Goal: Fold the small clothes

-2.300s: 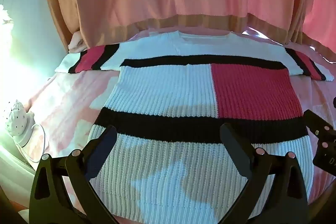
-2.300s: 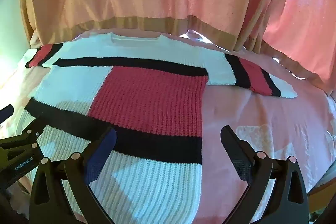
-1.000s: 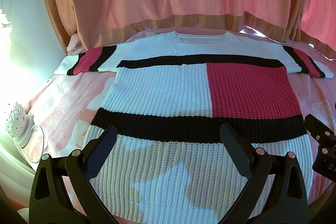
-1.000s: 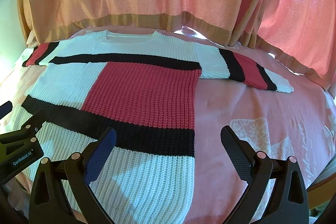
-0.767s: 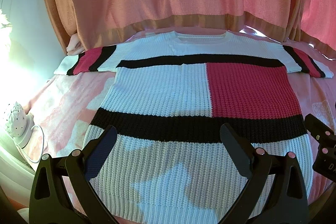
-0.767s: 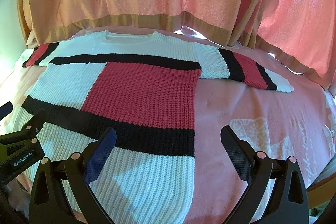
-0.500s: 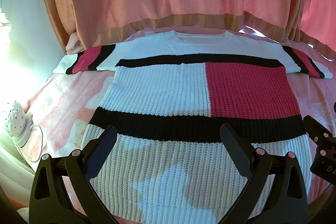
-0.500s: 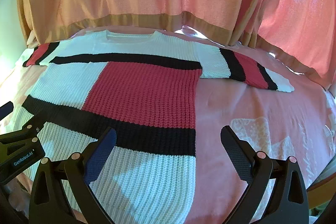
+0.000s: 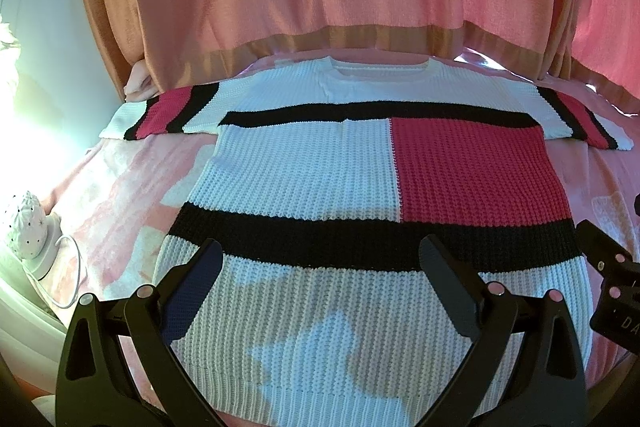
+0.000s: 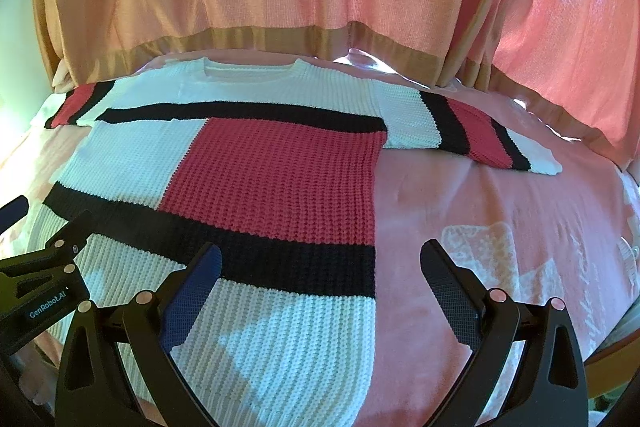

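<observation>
**Pink bed, one sweater spread flat**

Here's the bed (image 10: 500, 211), covered in a pink blanket with a paler lace-like pattern showing on both sides. Lying directly on it, face up and fully spread, is a knit sweater (image 9: 360, 179) in white, black and red blocks. Its neckline points toward the far edge by the curtains, its ribbed hem sits at the near edge, and both short sleeves stretch out flat to the sides. The sweater fills the bed's middle and left; the right stretch of blanket, seen from the right wrist, carries only its pattern.
</observation>
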Tool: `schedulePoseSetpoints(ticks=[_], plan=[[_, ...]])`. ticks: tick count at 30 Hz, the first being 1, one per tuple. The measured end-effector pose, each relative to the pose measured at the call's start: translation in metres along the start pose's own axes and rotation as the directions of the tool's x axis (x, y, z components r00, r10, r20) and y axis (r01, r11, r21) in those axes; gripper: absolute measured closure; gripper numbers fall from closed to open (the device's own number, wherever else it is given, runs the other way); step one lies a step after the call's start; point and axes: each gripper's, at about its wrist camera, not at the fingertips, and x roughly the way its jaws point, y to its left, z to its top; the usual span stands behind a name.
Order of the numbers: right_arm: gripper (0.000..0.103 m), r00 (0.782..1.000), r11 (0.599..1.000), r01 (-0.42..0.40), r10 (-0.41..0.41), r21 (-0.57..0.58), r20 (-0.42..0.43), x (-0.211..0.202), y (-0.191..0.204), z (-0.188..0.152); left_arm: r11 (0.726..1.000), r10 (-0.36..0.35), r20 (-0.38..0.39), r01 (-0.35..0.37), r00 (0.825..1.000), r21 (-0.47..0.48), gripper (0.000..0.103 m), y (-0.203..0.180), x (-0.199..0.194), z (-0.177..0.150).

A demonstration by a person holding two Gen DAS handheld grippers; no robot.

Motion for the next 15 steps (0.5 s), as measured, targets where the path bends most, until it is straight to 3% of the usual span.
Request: schedulePoseSetpoints(ticks=[15], plan=[[0.005, 1.000, 1.000, -0.002, 0.002, 0.001, 0.000, 0.0002, 0.0005, -0.0001, 1.000, 0.002, 0.005, -0.002, 1.000, 0.005, 0.007, -0.0012, -0.0005, -0.0011]])
